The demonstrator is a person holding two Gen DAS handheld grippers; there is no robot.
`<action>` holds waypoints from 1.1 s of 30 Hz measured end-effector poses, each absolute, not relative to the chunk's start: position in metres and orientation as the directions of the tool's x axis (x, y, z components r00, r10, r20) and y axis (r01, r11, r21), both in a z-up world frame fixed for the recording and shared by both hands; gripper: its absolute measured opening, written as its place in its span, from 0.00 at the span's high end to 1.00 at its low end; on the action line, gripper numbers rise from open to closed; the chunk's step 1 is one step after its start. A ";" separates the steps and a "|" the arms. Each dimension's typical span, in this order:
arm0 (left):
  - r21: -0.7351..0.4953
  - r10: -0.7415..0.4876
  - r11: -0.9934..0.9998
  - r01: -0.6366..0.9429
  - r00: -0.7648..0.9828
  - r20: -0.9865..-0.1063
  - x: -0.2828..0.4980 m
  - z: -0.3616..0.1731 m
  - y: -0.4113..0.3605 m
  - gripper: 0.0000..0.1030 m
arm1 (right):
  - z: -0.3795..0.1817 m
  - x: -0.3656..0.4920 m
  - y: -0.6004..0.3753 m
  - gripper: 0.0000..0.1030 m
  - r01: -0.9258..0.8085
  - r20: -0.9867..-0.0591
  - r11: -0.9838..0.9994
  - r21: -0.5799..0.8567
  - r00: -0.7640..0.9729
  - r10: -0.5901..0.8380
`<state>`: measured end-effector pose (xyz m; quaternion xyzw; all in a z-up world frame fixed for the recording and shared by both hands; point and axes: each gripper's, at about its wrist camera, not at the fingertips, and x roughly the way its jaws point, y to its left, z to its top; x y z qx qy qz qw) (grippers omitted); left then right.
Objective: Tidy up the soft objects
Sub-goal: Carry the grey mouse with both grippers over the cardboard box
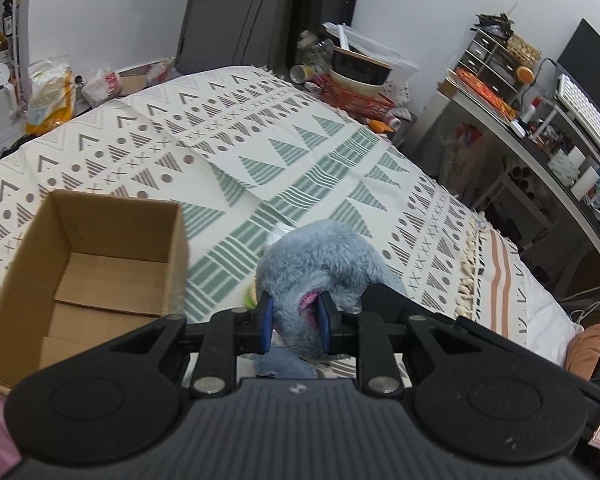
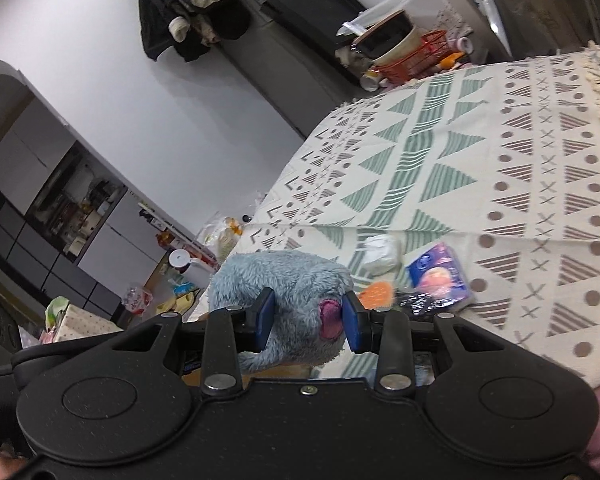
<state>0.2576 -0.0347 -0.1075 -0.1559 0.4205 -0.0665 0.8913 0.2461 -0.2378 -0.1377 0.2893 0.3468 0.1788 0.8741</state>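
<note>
Holding the plush (image 1: 320,264) in both grippers, you have each pair of blue pads pressed into its grey fur: the left gripper (image 1: 296,322) pinches it by a pink patch, and the right gripper (image 2: 308,322) does the same from its side. The plush sits just ahead of both tools, over the bedspread (image 1: 260,152). The open box (image 1: 100,264) lies to the left of the plush, just beside it, so the left gripper looks nearer. Judging by that, your move runs leftward. The small packets (image 2: 440,272) lie on the cloth to the right.
</note>
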 end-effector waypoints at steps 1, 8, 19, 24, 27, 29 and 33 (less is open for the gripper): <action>-0.338 -0.251 0.941 -0.015 0.639 -0.727 0.258 -0.108 -0.029 0.79 | -0.138 0.247 -0.234 0.66 -0.118 -0.500 0.768 0.629 0.695 0.516; -0.316 -0.247 0.949 0.012 0.650 -0.718 0.264 -0.109 -0.003 0.79 | -0.140 0.249 -0.208 0.66 -0.159 -0.469 0.768 0.620 0.710 0.526; -0.370 -0.270 0.929 -0.009 0.665 -0.696 0.270 -0.121 0.043 0.79 | -0.141 0.255 -0.168 0.66 -0.200 -0.462 0.778 0.595 0.707 0.535; -0.413 -0.274 0.909 -0.049 0.677 -0.683 0.271 -0.128 0.067 0.79 | -0.140 0.258 -0.151 0.66 -0.225 -0.468 0.778 0.587 0.689 0.553; -0.427 -0.274 0.902 -0.063 0.682 -0.678 0.273 -0.131 0.079 0.79 | -0.142 0.261 -0.141 0.66 -0.236 -0.472 0.777 0.583 0.681 0.561; -0.439 -0.274 0.895 -0.075 0.685 -0.675 0.273 -0.135 0.086 0.79 | -0.144 0.262 -0.134 0.66 -0.240 -0.477 0.778 0.580 0.674 0.563; -0.448 -0.258 0.888 -0.100 0.699 -0.667 0.270 -0.144 0.100 0.79 | -0.150 0.266 -0.123 0.66 -0.229 -0.495 0.764 0.603 0.644 0.583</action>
